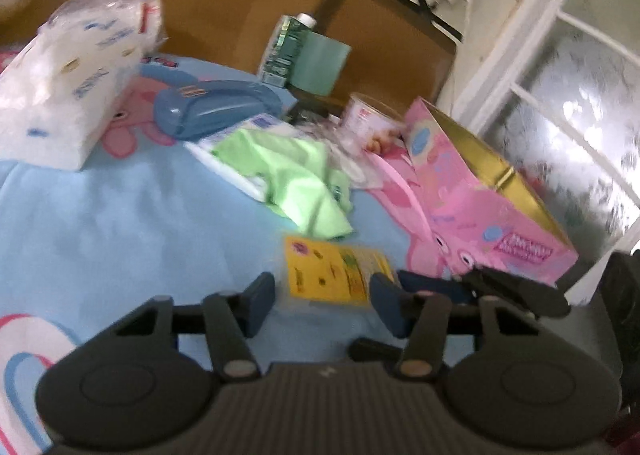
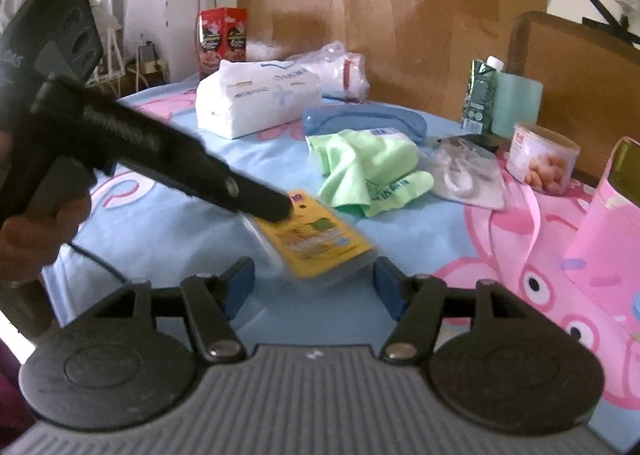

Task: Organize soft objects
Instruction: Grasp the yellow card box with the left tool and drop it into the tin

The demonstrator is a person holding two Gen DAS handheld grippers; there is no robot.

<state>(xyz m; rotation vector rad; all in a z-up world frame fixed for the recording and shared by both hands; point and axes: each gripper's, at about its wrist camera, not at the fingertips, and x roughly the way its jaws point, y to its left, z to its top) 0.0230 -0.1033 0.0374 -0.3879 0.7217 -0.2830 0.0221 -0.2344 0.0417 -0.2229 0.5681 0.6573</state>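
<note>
- The right gripper [image 2: 314, 289] hangs over the blue sheet [image 2: 168, 231] with jaws wide apart, holding nothing.
- Just ahead lies the yellow packet [image 2: 316, 243]; the left gripper [image 1: 322, 295], also spread wide, reaches its far end, though blur hides whether it touches.
- Beyond is the crumpled green cloth [image 2: 364, 171], lying partly on a white pack [image 1: 240, 171].
- To the right stands the pink bag [image 1: 480, 191].
- Farther back sit the tissue pack [image 2: 256, 99] and a blue case [image 2: 360, 119].

Soft daylight, motion blur, fisheye-bent edges
</note>
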